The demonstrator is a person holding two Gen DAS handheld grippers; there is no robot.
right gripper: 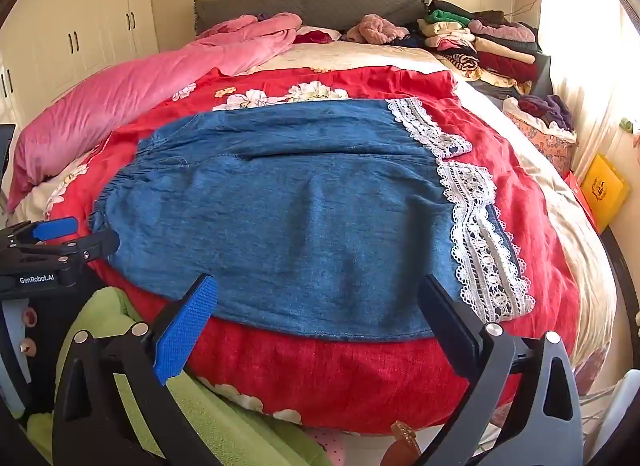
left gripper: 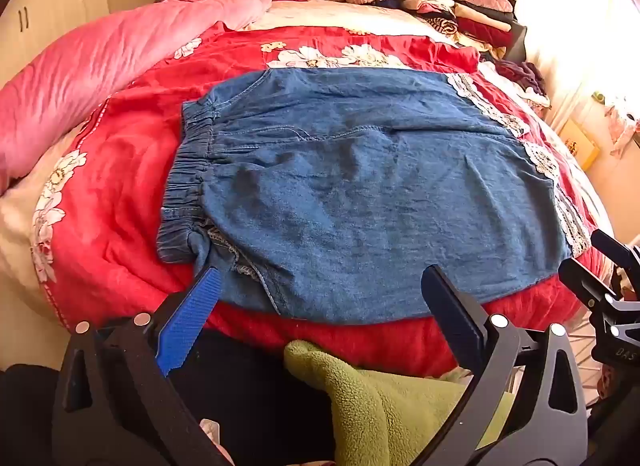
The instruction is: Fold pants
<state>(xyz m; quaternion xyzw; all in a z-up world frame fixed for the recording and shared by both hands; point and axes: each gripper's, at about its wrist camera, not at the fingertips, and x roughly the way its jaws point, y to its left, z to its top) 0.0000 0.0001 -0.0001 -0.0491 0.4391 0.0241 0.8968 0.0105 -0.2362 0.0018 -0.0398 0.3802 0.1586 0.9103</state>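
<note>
Blue denim pants [left gripper: 352, 193] lie flat across a red floral bedspread [left gripper: 128, 169], elastic waistband at the left, white lace cuffs [left gripper: 540, 157] at the right. They also show in the right wrist view [right gripper: 304, 217], with the lace cuffs [right gripper: 476, 225] at the right. My left gripper [left gripper: 320, 282] is open and empty, hovering over the pants' near edge toward the waistband. My right gripper [right gripper: 320, 290] is open and empty, over the near edge toward the cuffs. Each gripper shows at the edge of the other's view.
A pink quilt [left gripper: 100, 65] lies along the left of the bed. Stacks of folded clothes [right gripper: 484, 45] sit at the far right by the grey headboard [right gripper: 312, 1]. Green fleece [left gripper: 380, 398] hangs below the near edge. A yellow box [right gripper: 604, 185] stands at the right.
</note>
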